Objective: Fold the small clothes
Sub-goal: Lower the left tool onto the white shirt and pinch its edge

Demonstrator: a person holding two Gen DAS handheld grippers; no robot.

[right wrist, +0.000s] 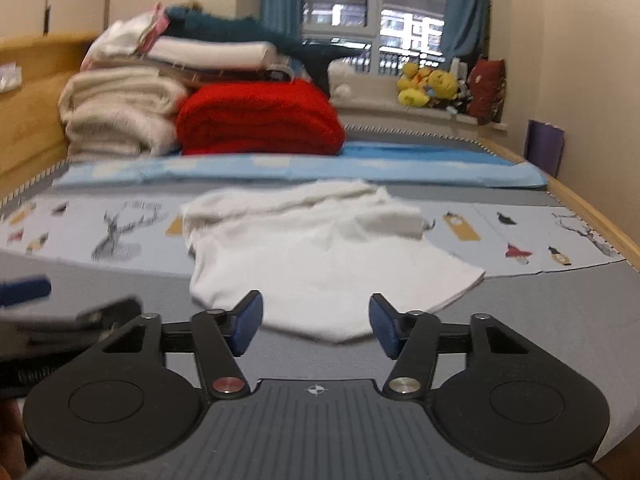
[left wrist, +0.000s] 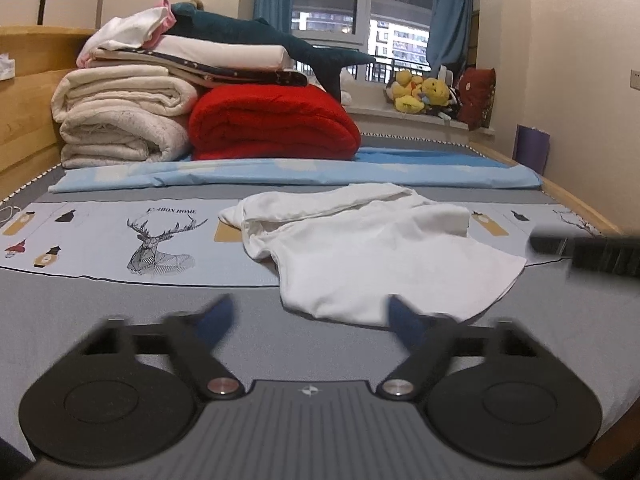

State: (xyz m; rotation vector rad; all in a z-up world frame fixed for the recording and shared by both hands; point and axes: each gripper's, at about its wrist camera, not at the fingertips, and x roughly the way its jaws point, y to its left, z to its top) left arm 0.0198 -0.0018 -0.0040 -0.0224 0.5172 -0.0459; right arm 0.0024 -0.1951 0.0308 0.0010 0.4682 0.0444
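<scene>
A small white garment (left wrist: 360,248) lies crumpled and partly spread on the grey bed sheet (left wrist: 120,320); it also shows in the right wrist view (right wrist: 320,256). My left gripper (left wrist: 310,322) is open and empty, hovering at the garment's near left edge. My right gripper (right wrist: 316,326) is open and empty, its blue pads (right wrist: 248,326) flanking the garment's near hem. The right gripper's edge shows at the right of the left wrist view (left wrist: 588,254), and the left gripper appears blurred at the left of the right wrist view (right wrist: 24,292).
Folded cream blankets (left wrist: 120,120) and a red blanket (left wrist: 272,128) are stacked at the bed's far left, with a plush shark (left wrist: 280,40) on top. A blue sheet (left wrist: 280,172) crosses the bed. A printed deer strip (left wrist: 160,240) lies under the garment. Plush toys (left wrist: 420,92) sit on the windowsill.
</scene>
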